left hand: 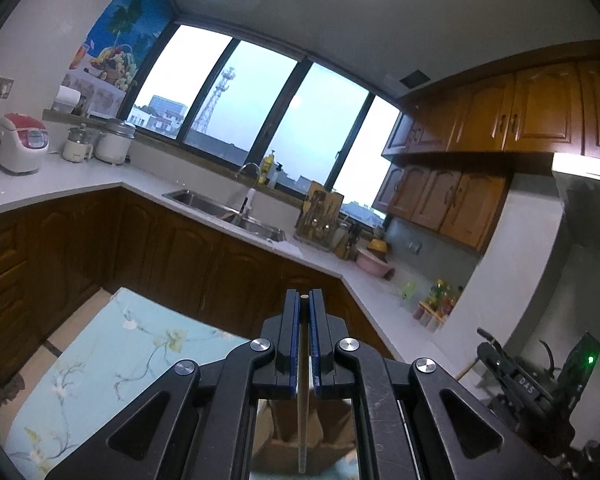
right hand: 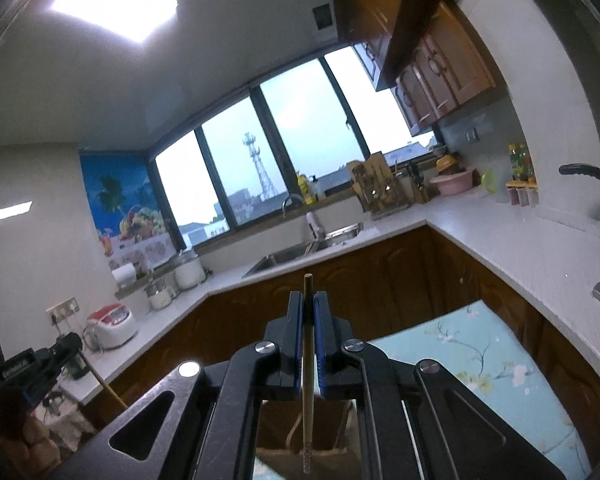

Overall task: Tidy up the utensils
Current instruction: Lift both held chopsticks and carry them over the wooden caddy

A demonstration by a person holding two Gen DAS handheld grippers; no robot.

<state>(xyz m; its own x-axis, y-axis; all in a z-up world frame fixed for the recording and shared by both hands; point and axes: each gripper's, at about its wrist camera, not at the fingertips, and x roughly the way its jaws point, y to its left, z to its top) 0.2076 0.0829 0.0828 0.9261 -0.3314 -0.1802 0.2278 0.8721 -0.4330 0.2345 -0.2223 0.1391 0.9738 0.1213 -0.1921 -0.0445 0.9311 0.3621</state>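
My left gripper (left hand: 305,300) is shut on a pale wooden chopstick (left hand: 303,360) that runs along the fingers and down past them. My right gripper (right hand: 308,300) is shut on another wooden chopstick (right hand: 308,360), whose dark tip sticks out above the fingers. Both grippers are raised and point up across the kitchen. A brown holder (left hand: 300,436) shows low between the left gripper's arms and also in the right wrist view (right hand: 300,456). The right gripper shows at the left view's right edge (left hand: 512,372); the left gripper shows at the right view's left edge (right hand: 32,364).
A table with a light blue flowered cloth (left hand: 112,360) lies below, also in the right wrist view (right hand: 492,360). A white counter (left hand: 380,292) with a steel sink (left hand: 228,212), rice cookers (left hand: 20,144), a knife rack (left hand: 320,216) and a pink bowl (left hand: 374,264) wraps around dark wooden cabinets (left hand: 180,264).
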